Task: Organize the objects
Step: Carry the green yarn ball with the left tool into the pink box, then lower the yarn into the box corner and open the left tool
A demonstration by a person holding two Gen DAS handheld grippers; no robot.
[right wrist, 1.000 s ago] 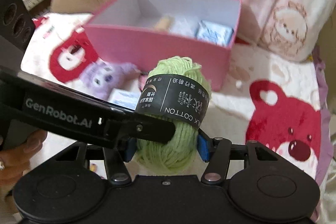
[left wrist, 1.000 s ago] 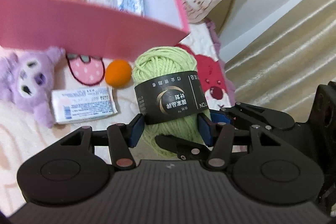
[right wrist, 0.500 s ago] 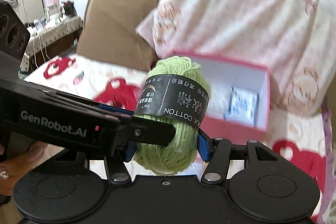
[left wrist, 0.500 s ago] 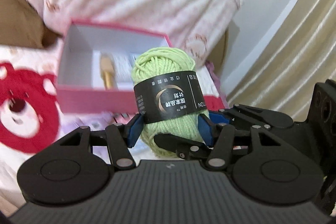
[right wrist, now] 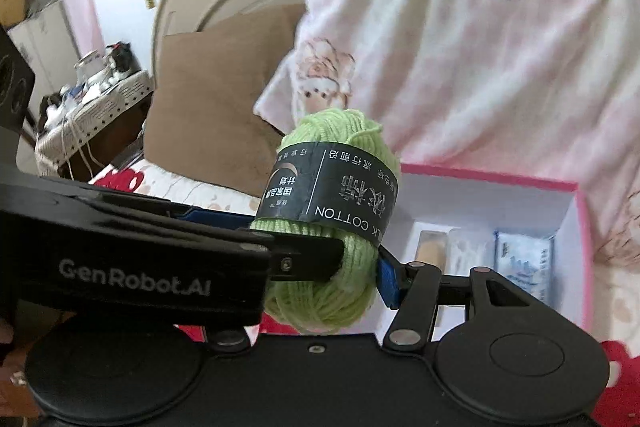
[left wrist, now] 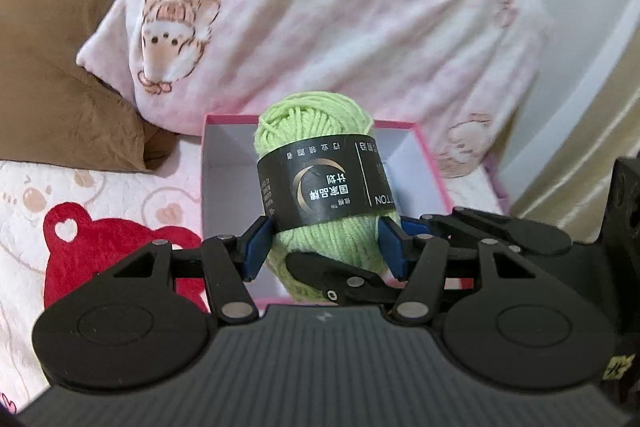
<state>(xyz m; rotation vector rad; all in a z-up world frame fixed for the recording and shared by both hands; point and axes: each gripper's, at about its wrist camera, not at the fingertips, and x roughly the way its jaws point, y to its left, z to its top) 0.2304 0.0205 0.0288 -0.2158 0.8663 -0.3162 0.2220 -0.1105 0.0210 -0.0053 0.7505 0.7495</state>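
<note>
Bed (left wrist: 120, 195), covered by a bear-print blanket; on it are seen an open pink box (left wrist: 430, 163), a brown pillow (left wrist: 60, 75) and a pink-and-white pillow (left wrist: 320, 27).

Each black hand-held gripper (left wrist: 324, 251) has blue pads (left wrist: 253, 251), silver rivets and white "GenRobot.AI" lettering.

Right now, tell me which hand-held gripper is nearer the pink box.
Right, narrowly: both clamp the green yarn ball. The right hand-held gripper has one finger overlapping the pink box in its own view; the left hand-held gripper reaches in from the side away from it.
</note>
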